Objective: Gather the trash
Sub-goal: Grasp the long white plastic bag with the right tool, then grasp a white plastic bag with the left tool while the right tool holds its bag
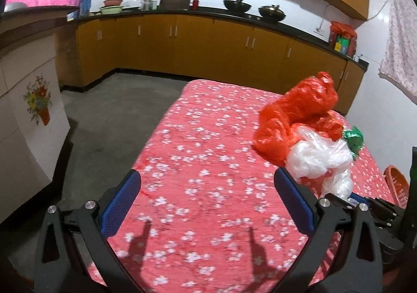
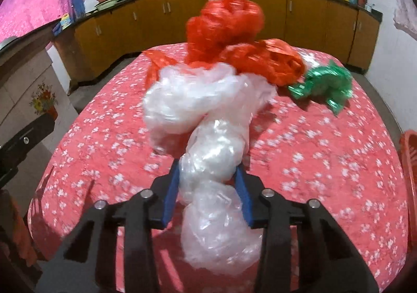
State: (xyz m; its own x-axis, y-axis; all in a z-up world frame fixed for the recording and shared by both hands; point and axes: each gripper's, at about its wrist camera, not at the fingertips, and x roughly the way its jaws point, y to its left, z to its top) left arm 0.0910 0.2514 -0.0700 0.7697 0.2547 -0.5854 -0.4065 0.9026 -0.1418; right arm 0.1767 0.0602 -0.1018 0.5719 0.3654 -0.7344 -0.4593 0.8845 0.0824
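Note:
A crumpled clear plastic bag [image 2: 206,100] lies on the table under its red floral cloth [image 2: 325,162]. My right gripper [image 2: 207,166] is shut on the bag's near end, blue pads pressing both sides. Behind the bag are a bunched red plastic bag [image 2: 224,30], a second red bag [image 2: 263,61] and a green wrapper [image 2: 323,84]. In the left wrist view the same clear bag [image 1: 318,157], red bag [image 1: 299,116] and green wrapper [image 1: 354,140] sit to the right. My left gripper [image 1: 207,173] hovers open over bare cloth [image 1: 208,136], nothing between its fingers.
A red plastic basket [image 2: 409,152] stands past the table's right edge. A white cabinet with a flower decal [image 1: 36,103] is to the left across grey floor. A long counter with yellow cupboards [image 1: 195,43] runs along the back wall, with woks and bowls on top.

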